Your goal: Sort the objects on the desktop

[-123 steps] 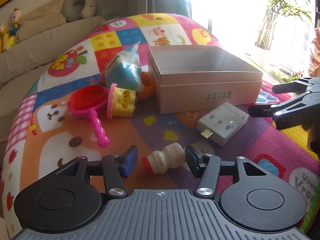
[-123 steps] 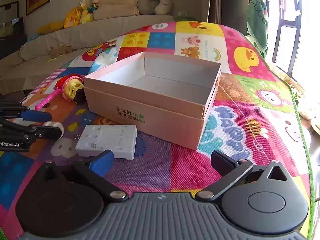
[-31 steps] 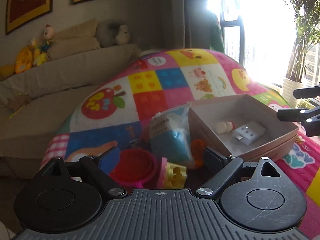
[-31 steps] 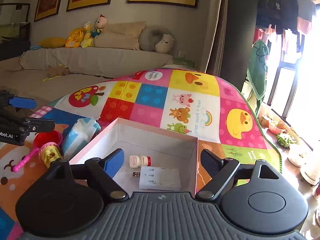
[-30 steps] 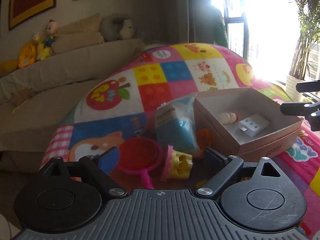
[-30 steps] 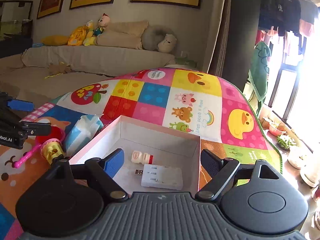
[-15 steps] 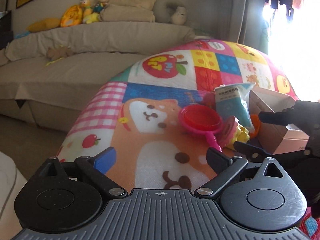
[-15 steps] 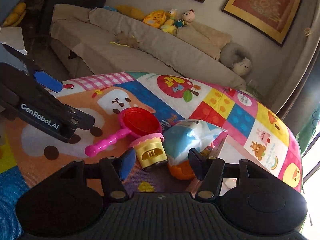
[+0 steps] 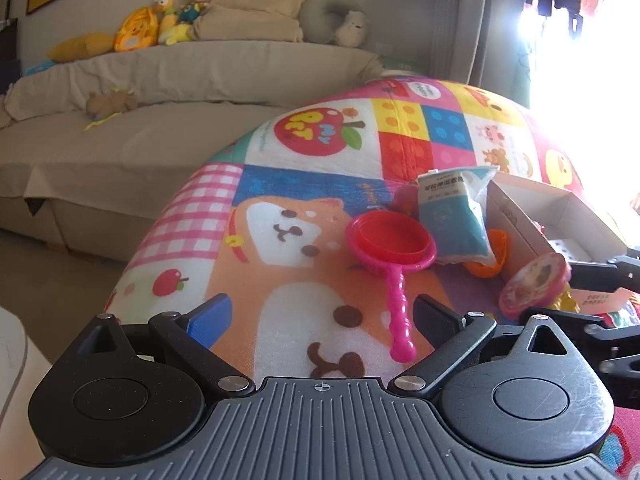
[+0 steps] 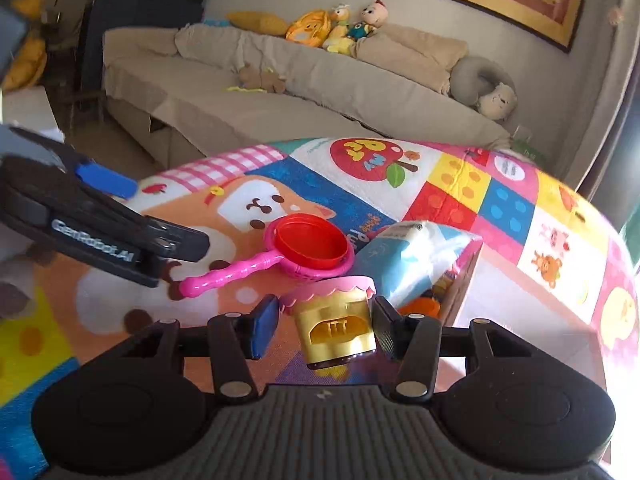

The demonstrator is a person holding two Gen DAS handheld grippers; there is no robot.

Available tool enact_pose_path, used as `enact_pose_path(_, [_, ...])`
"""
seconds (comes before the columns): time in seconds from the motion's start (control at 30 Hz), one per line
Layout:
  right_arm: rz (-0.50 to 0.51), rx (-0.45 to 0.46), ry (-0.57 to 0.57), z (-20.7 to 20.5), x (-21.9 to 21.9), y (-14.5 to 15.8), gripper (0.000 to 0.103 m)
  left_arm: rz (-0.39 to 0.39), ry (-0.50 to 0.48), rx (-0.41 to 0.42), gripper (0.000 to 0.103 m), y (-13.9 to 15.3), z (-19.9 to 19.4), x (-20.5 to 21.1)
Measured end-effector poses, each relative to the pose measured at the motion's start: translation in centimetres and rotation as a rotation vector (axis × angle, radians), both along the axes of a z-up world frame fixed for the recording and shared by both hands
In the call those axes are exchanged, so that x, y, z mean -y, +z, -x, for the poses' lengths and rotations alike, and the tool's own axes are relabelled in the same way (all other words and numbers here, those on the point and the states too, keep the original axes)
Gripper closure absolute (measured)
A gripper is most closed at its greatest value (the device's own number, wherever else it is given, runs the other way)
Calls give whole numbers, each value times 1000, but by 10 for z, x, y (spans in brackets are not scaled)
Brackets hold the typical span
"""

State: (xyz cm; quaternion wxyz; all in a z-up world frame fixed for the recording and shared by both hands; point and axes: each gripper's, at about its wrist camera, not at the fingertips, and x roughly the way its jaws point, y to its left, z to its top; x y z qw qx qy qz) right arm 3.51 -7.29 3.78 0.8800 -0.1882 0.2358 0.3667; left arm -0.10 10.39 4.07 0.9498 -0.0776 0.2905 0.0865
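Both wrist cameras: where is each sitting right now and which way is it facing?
Left wrist: on the left gripper, facing down across the mat toward the sofa; jaws wide, empty; right gripper at right edge.
Right wrist: on the right gripper, jaws closing around the yellow toy cup; left gripper at left.
Shared: red toy pan, tissue pack, cup.

The left tool [image 9: 322, 320] points forward and downward, its jaws spread wide with nothing between them; one finger carries a blue pad [image 9: 210, 318] at 9 o'clock, the other a black pad at 3 o'clock. The right tool [image 10: 324, 326], tilted downward likewise, is closing its jaws around a yellow toy cup [image 10: 336, 328]; the black finger at 3 o'clock touches it, the blue one stands just beside.
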Motion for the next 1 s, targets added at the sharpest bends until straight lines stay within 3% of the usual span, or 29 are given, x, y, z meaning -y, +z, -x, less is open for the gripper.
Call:
enact_pose_path(0.07, [-116, -62, -20, 3, 36, 1, 52, -3, -29, -4, 3, 0, -1, 10])
enact_pose_path(0.13, [-153, -69, -83, 7, 61, -6, 52, -10, -60, -7, 3, 0, -4, 22])
enact_pose_path(0.3, [-176, -130, -191, 5, 103, -30, 52, -60, -139, -19, 3, -1, -8, 53])
enact_pose_path(0.43, [-131, -123, -219, 13, 124, -38, 53, -87, -175, -17, 3, -1, -10, 64])
enact_pose_path(0.53, [-116, -113, -239, 21, 138, -39, 43, -102, -165, -8, 3, 2, -21, 63])
enact_pose_path(0.6, [-130, -87, -256, 25, 143, -37, 30, -109, -150, -2, 3, 4, -33, 58])
enact_pose_path(0.87, [-145, -102, -268, 20, 142, -36, 18, -112, -99, -63, 3, 0, -102, 39])
enact_pose_path(1.0, [-148, -104, -281, 20, 143, -37, 15, -126, -92, -109, 20, -11, -126, 37])
